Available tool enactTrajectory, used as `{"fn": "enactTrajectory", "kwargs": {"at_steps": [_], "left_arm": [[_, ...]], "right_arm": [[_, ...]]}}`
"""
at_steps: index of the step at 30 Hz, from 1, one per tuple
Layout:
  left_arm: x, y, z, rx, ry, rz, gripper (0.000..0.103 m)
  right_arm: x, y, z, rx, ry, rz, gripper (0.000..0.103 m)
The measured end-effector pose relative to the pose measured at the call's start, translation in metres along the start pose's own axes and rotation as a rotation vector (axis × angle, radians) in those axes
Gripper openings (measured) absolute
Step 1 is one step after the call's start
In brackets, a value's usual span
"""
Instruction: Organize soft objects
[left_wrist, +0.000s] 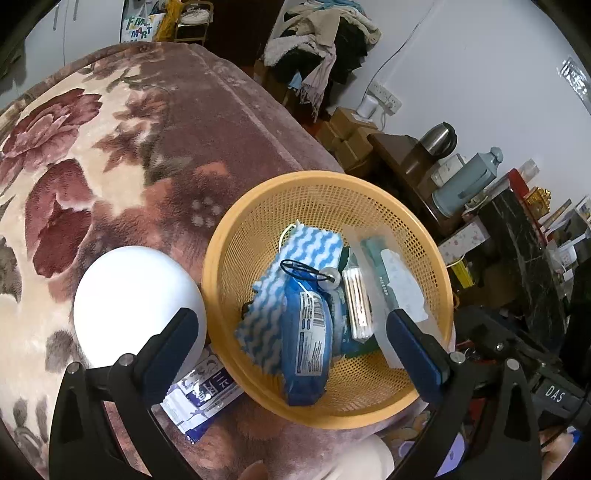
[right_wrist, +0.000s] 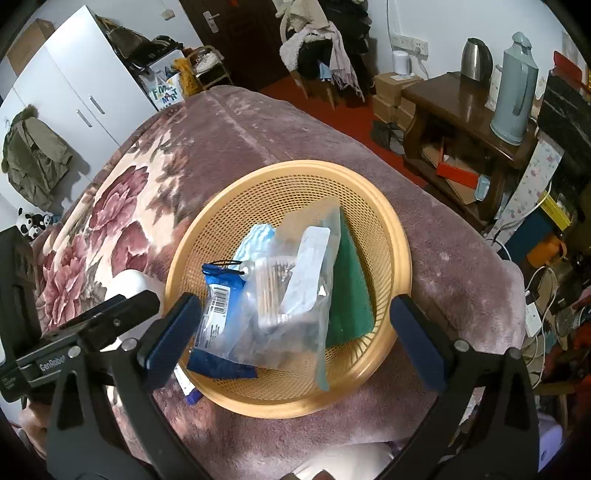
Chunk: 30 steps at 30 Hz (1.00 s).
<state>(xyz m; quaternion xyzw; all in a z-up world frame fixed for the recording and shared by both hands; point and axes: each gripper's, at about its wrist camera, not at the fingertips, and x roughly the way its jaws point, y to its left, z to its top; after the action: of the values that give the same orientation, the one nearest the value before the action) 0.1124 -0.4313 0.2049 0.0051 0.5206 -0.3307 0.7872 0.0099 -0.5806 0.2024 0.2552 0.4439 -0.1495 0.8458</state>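
Observation:
An orange mesh basket (left_wrist: 369, 192) (right_wrist: 391, 229) sits on a floral plush blanket (left_wrist: 110, 147) (right_wrist: 129, 192). Inside lie a blue wipes pack (left_wrist: 306, 347) (right_wrist: 214, 314), a blue-white wavy cloth (left_wrist: 306, 247), a packet of cotton swabs (left_wrist: 358, 302) (right_wrist: 273, 288), a clear bag (right_wrist: 314, 266) and a green cloth (right_wrist: 349, 295). A white ball (left_wrist: 136, 306) and a blue-white sachet (left_wrist: 199, 398) lie left of the basket. My left gripper (left_wrist: 291, 354) hangs open over the basket's near side. My right gripper (right_wrist: 295, 339) is open above the basket, holding nothing.
The blanket-covered bed drops off to the right toward a wooden side table (right_wrist: 461, 107) with a kettle (right_wrist: 476, 59) and a thermos (right_wrist: 515, 88). Clothes hang on a chair (right_wrist: 325, 48) behind. The left gripper's body (right_wrist: 74, 343) shows in the right wrist view.

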Motion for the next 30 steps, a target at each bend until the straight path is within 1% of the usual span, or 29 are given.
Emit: {"fn": "enactTrajectory", "kwargs": {"at_steps": [6,9,12,16,22,25,30], "left_arm": [[0.003,0.002,-0.006,-0.019,0.017,-0.034,0.102],[0.005,0.004,-0.009,-0.043,0.027,-0.013,0.102],[0.004,0.004,-0.013,-0.038,0.022,0.009,0.102],[0.005,0.001,-0.019,0.001,0.023,0.082,0.102],[0.005,0.005,-0.025,0.003,0.02,0.085,0.102],[0.003,0.007,-0.027,-0.001,0.018,0.058,0.102],[-0.001,0.009,-0.028,0.005,-0.001,0.065,0.102]], "right_arm": [[-0.004,0.001,-0.002,-0.01,-0.01,-0.005,0.103],[-0.005,0.001,-0.001,-0.015,-0.013,-0.005,0.103],[-0.005,0.0,-0.002,-0.016,-0.015,-0.007,0.103],[-0.005,0.001,-0.003,-0.016,-0.014,-0.006,0.103],[-0.007,0.0,-0.003,-0.024,-0.015,-0.008,0.103],[-0.008,0.0,-0.003,-0.035,-0.016,-0.019,0.103],[-0.004,0.002,-0.002,-0.045,-0.003,-0.046,0.103]]}}
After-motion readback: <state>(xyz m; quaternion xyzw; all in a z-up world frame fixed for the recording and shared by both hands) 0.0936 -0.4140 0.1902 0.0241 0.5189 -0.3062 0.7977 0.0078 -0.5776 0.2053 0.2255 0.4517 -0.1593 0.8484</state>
